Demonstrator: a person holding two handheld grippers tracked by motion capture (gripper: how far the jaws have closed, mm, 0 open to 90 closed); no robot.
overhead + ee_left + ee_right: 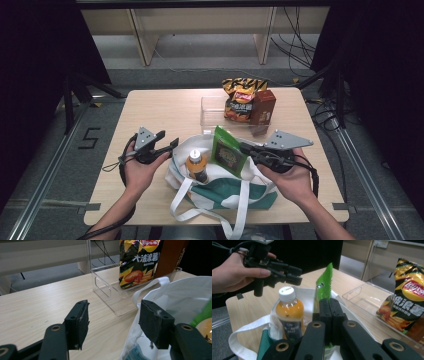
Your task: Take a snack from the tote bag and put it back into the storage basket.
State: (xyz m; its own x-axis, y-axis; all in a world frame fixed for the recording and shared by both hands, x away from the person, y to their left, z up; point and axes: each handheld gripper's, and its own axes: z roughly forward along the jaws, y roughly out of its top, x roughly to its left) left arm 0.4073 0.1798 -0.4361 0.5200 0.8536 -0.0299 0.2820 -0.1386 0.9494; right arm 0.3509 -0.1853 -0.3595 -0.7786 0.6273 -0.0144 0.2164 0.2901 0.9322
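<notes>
Right gripper (pixel 243 146) pinches the green packet (pixel 227 150) above the tote bag (pixel 220 192) (bottle (pixel 197 166) inside, clear bin (pixel 212 111) at 12 o'clock awaits); left gripper (pixel 172 143) gapes empty

Lab — black curtains (pixel 40 45), floor cables (pixel 295 50).

High view: fixed above near edge of table (pixel 150 107), looks forward and down, takes in whole tabletop with white tote bag (pixel 220 187) near front.
Left gripper view: low, close beside tote bag (pixel 180 302), faces clear bin (pixel 110 293) beyond it.
Right gripper view: close above tote bag (pixel 249 332), faces across it.
Shared by all: tote bag, clear bin, chip bag (pixel 241 97).
</notes>
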